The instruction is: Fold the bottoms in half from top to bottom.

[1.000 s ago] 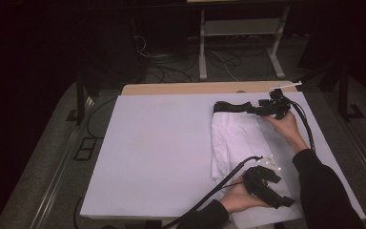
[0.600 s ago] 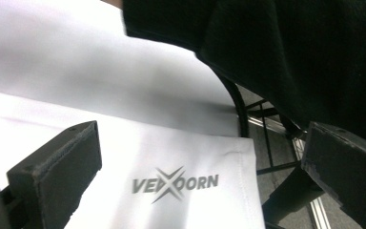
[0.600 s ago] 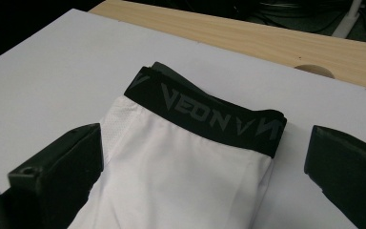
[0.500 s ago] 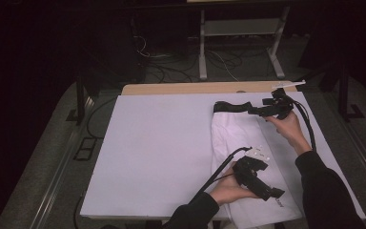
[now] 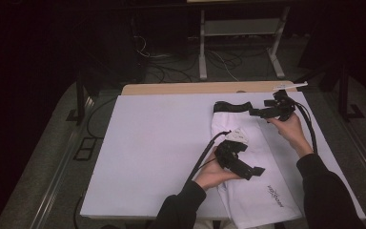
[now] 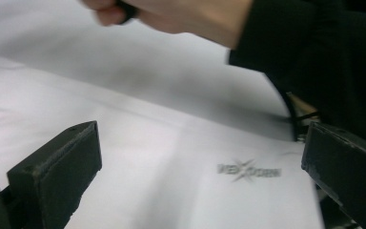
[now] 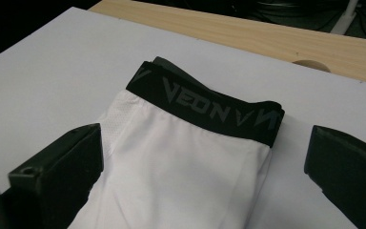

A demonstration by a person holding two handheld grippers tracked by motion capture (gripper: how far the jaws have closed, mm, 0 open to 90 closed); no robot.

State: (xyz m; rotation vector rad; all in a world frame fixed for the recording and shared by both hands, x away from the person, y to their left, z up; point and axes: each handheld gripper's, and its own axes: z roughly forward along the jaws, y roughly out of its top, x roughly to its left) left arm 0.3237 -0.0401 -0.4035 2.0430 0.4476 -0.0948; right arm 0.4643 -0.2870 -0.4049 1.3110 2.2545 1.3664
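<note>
A white garment [image 5: 252,191] with a black waistband [image 5: 232,107] lies folded lengthwise on the right half of the white table cover [image 5: 147,143]. My left gripper [image 5: 251,171] hovers over the garment's middle, open. Its jaws have just been opening, with nothing gripped, and in the left gripper view the gripper [image 6: 200,181] has a grey logo [image 6: 249,170] on the cloth below it. My right gripper [image 5: 258,113] is by the waistband's right end and open, having just widened too. In the right gripper view the lettered waistband [image 7: 205,107] lies ahead of the right gripper [image 7: 202,176], untouched.
The wooden table edge [image 5: 195,88] shows beyond the cover. A metal stand [image 5: 238,28] and cables [image 5: 162,62] are on the floor behind. The other hand [image 6: 181,14] crosses the top of the left gripper view.
My left gripper moved from the garment's near end up and leftward to its middle, and both grippers let go of the cloth. The right hand stayed by the waistband.
</note>
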